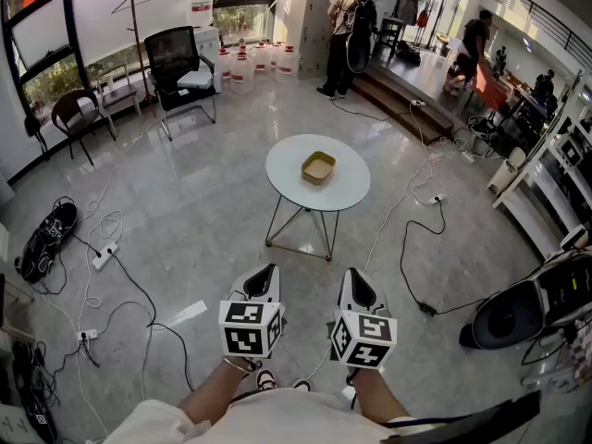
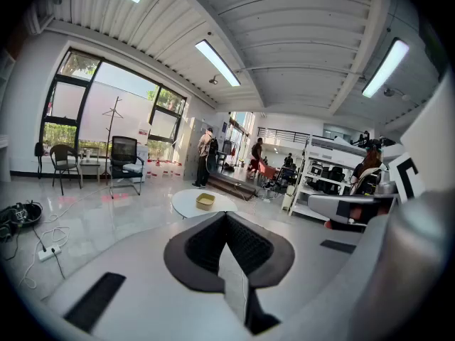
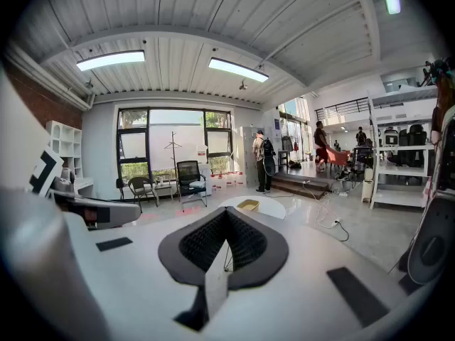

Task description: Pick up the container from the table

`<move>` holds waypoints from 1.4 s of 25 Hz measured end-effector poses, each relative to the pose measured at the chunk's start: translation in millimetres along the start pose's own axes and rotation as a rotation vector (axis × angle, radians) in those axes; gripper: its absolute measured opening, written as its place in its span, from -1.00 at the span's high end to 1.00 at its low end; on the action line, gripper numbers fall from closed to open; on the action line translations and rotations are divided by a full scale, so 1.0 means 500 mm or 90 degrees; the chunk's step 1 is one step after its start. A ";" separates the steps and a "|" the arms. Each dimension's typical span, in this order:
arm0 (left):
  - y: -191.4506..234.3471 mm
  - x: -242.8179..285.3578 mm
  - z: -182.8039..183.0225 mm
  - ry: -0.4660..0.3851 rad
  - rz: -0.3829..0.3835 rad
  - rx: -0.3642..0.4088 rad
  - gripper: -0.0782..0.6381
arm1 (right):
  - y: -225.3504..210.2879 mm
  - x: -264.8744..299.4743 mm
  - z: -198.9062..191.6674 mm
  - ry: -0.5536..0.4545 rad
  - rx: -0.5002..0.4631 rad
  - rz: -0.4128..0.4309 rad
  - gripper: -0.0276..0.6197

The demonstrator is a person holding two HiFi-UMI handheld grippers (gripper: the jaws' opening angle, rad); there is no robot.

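Note:
A shallow tan square container (image 1: 318, 167) sits near the middle of a small round white table (image 1: 287, 178) on thin metal legs, a couple of steps ahead of me. Both grippers hang low near my body, well short of the table. The left gripper (image 1: 269, 269) is shut and holds nothing. The right gripper (image 1: 352, 273) is likewise shut and empty. In the left gripper view the container (image 2: 205, 202) and table (image 2: 186, 204) appear just above the left gripper (image 2: 226, 215). In the right gripper view the container (image 3: 248, 204) lies beyond the right gripper (image 3: 227, 210).
Cables and a power strip (image 1: 104, 255) trail over the glossy floor left of the table; another cable (image 1: 413, 248) runs on its right. A black office chair (image 1: 180, 72) and a brown chair (image 1: 74, 109) stand far left. Two people (image 1: 347, 30) stand by steps at the back. Shelving and a dark machine (image 1: 518, 308) are at right.

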State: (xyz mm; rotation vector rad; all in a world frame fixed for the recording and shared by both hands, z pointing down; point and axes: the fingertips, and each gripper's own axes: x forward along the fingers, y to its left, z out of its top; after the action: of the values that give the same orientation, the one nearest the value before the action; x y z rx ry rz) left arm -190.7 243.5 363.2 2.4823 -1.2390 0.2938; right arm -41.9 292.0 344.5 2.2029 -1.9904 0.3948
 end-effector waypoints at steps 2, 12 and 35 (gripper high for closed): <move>0.003 -0.003 0.000 0.001 -0.001 0.003 0.74 | 0.004 -0.001 0.000 0.000 0.000 0.000 0.84; 0.001 -0.001 -0.016 0.009 -0.010 0.004 0.74 | 0.008 -0.008 -0.008 -0.010 0.030 0.003 0.84; -0.026 0.058 -0.054 0.054 -0.016 -0.003 0.74 | -0.051 0.019 -0.047 0.026 0.081 0.003 0.84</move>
State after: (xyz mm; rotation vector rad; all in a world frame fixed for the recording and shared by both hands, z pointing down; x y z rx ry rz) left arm -163.6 240.4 394.6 2.4528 -1.1730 0.3852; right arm -18.1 292.5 371.5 2.2447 -2.0025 0.5774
